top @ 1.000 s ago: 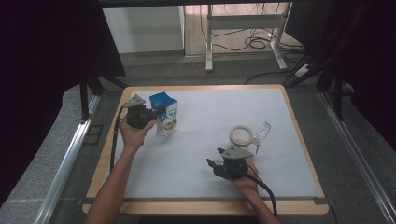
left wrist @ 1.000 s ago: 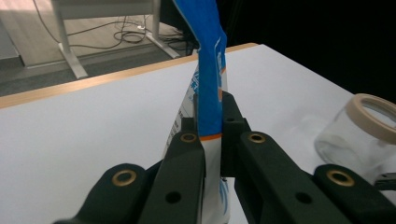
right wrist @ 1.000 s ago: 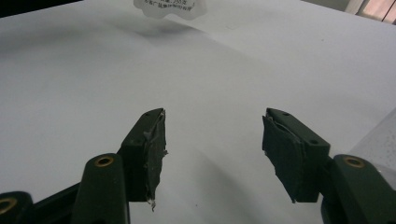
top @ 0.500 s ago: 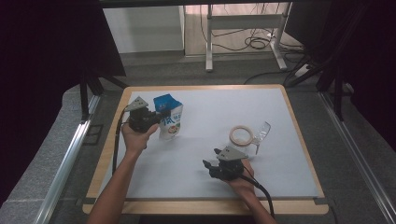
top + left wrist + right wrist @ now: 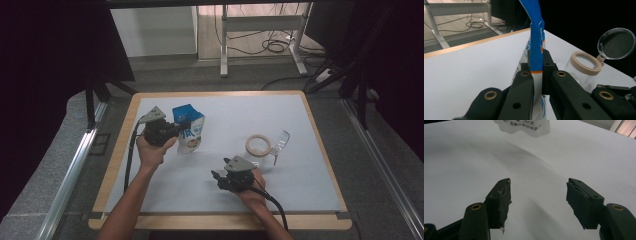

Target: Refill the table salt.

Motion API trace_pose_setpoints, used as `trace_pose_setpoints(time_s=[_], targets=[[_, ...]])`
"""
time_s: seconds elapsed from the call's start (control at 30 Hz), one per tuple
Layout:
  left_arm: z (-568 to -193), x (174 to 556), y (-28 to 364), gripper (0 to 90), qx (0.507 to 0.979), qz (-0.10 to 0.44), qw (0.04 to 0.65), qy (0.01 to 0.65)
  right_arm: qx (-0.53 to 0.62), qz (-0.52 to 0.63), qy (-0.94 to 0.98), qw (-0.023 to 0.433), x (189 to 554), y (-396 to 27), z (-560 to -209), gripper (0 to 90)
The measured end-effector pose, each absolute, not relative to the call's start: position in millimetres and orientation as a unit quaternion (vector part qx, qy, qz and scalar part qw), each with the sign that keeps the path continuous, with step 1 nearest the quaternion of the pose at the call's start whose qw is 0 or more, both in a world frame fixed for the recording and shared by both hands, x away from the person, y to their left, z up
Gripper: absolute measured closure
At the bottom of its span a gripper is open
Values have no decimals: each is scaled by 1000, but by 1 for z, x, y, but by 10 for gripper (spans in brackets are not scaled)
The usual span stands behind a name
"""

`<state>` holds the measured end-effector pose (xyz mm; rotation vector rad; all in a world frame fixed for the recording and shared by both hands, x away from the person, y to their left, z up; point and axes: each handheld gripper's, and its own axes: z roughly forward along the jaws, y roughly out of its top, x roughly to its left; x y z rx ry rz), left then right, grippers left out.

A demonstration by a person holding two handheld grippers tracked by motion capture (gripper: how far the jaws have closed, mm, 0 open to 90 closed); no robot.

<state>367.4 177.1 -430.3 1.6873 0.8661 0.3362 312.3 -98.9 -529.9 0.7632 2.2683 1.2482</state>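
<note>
I have the blue-and-white pouch pinched by its upper edge in my left tongs; in the left gripper view the jaws are clamped flat on the thin blue seam with no gap to either side of it. The pouch hangs near the back left of the desk, and I cannot tell whether its bottom touches the white surface or clears it. My right tongs hold nothing: in the right gripper view the two worn pads stand well apart over bare desk, and the lower edge of the pouch shows at the top of that view, well ahead of them. Behind and to the right of my right hand sits the clear jar on its side, tan rim facing the pouch, its hinged lid swung open. I judge this to be the carrying step, the pouch on its way toward the jar. The next move calls for bringing the pouch across to the jar's mouth while the free tongs steady the jar, which could roll.
</note>
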Motion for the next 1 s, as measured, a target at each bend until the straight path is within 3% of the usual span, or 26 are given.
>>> trace_pose_setpoints(time_s=[0.7,1.0], targets=[[-428,359,152,900,734,131,569,346,282,450,816,227,320,-92,-530,343],[-414,348,139,900,739,132,576,323,284,430,816,261,327,-76,-534,323]])
